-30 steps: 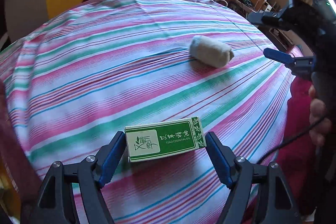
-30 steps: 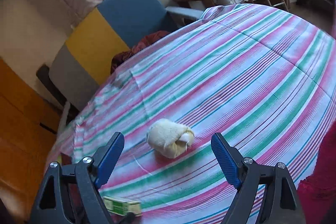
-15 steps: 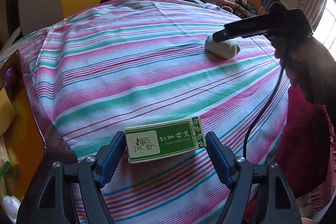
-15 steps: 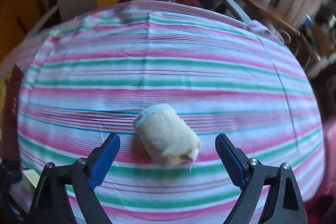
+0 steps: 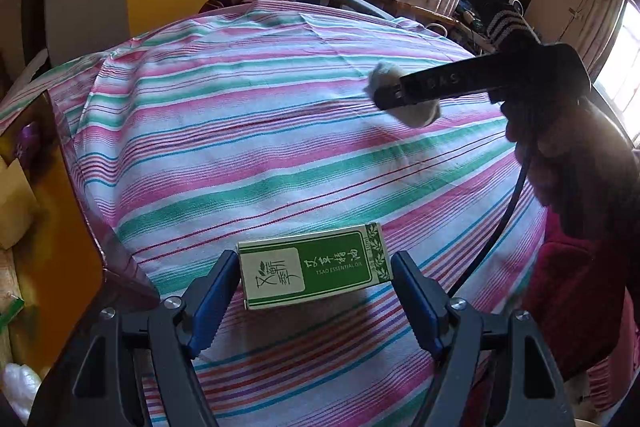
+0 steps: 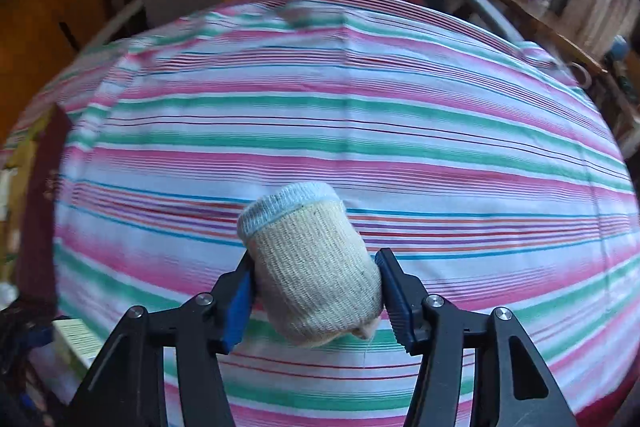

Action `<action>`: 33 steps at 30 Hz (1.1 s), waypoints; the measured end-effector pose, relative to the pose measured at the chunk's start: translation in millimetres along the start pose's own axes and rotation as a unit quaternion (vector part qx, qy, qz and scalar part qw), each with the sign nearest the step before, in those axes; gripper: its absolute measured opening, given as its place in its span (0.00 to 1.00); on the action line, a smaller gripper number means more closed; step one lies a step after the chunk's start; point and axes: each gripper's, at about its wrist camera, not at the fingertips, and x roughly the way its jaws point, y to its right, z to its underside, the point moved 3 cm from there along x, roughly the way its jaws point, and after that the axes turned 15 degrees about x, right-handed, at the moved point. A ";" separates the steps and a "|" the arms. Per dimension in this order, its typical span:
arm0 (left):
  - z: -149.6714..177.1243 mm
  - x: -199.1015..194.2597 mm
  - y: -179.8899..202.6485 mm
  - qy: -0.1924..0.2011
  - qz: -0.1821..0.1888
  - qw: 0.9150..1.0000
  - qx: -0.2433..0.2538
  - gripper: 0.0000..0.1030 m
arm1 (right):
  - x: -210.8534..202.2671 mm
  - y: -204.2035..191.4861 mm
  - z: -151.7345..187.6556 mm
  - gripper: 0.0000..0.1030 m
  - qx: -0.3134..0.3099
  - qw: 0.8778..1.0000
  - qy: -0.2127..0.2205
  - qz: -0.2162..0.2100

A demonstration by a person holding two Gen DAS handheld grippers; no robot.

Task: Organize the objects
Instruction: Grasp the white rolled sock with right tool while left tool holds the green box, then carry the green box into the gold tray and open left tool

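L gripper (image 5: 314,291): fingers wide, straddling the green essential-oil box (image 5: 312,275), one at each short end. L pad looks at or just touching the box end, R pad apart w/ a visible gap, so no grip yet. Box lies flat on the striped cloth (image 5: 280,155) at the near edge of the table.

R gripper (image 6: 316,291): fingers have just been closing, now narrow w/ the rolled sock (image 6: 312,275) between them; both pads press its sides. Sock sits further back on the cloth, well apart from the box; whether it's lifted clear, can't tell.

Status, est.: early. Sock grasped, box bracketed but not clamped; nothing relocated as far as visible. No bin/tray evident, so destination unknown. Left: close on box, carry both, place.
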 end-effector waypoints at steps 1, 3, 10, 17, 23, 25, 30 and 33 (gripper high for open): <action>-0.2 -2.8 0.3 0.004 -0.001 1.000 0.001 0.76 | -0.1 -6.4 2.8 0.56 -0.007 1.000 0.001 -0.006; -0.3 -9.8 0.1 0.012 -0.005 1.000 0.000 0.76 | 3.3 -16.1 8.7 0.57 -0.022 1.000 0.000 -0.012; 2.4 -39.1 -11.4 0.040 -0.019 0.999 -0.018 0.76 | 13.8 -27.2 20.8 0.57 -0.061 0.998 -0.001 0.015; 14.7 -85.0 -59.9 0.076 -0.044 0.991 -0.097 0.76 | 13.9 -28.0 21.0 0.57 -0.070 0.997 0.003 0.020; 44.7 -120.8 -118.6 0.075 -0.142 0.975 -0.156 0.76 | 15.2 -30.6 21.4 0.57 -0.079 0.997 0.006 0.025; 58.8 -121.6 -135.0 0.061 -0.157 0.970 -0.173 0.76 | 15.4 -30.6 21.4 0.57 -0.082 0.996 0.006 0.027; 89.1 -113.5 -157.9 0.033 -0.155 0.963 -0.218 0.76 | 15.0 -31.3 22.2 0.57 -0.084 0.996 0.007 0.029; 100.0 -105.7 -161.7 0.019 -0.154 0.961 -0.228 0.76 | 14.5 -31.3 22.7 0.57 -0.084 0.996 0.008 0.030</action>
